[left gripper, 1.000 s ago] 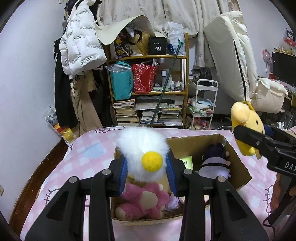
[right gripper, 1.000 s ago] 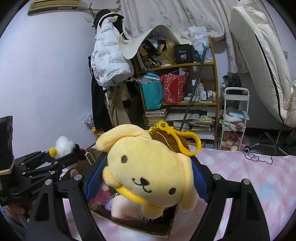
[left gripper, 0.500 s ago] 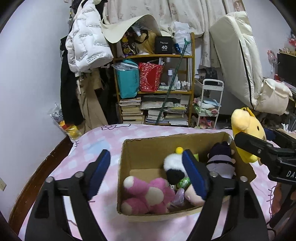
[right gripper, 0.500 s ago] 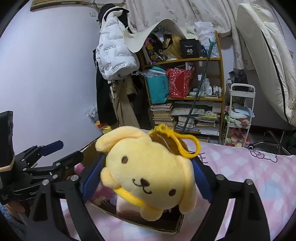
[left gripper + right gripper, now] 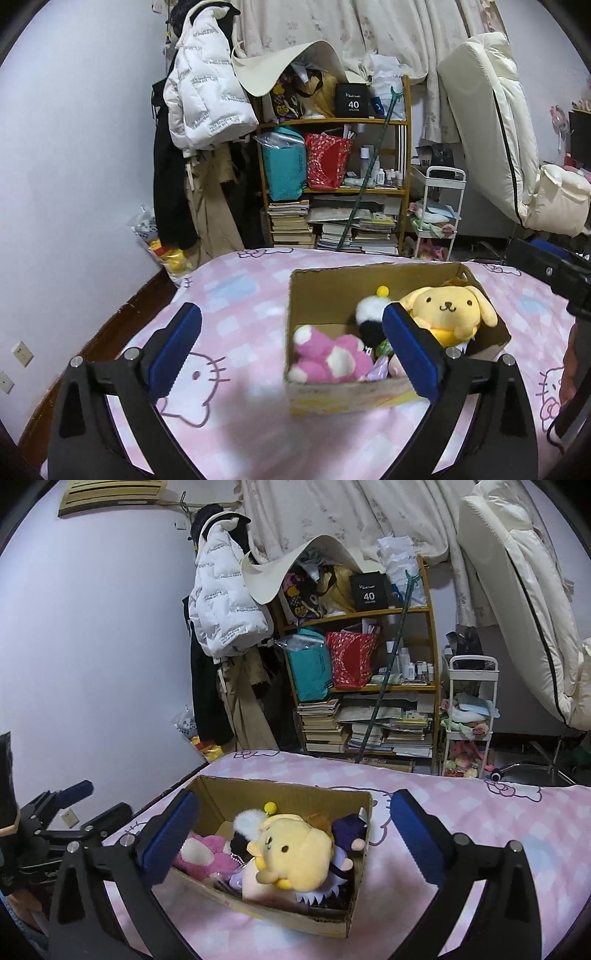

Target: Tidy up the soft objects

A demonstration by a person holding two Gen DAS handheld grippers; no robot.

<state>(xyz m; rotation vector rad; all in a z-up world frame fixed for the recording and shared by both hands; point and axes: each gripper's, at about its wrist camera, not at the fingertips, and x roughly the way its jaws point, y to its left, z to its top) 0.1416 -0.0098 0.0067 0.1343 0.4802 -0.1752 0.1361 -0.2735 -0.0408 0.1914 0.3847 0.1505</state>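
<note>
Both claws are opening wide w/ nothing between the pads. The left gripper (image 5: 291,350) is hanging over pink checked bedding, w/ the brown cardboard box (image 5: 325,397) off to its right. The right gripper (image 5: 295,840) is sitting just above the box's near side. The yellow floppy-eared dog plush (image 5: 291,853) is lying on top of the pile, probably dropped there as the last free spot; the pink-and-white plush (image 5: 325,356) is sitting near-left inside.
</note>
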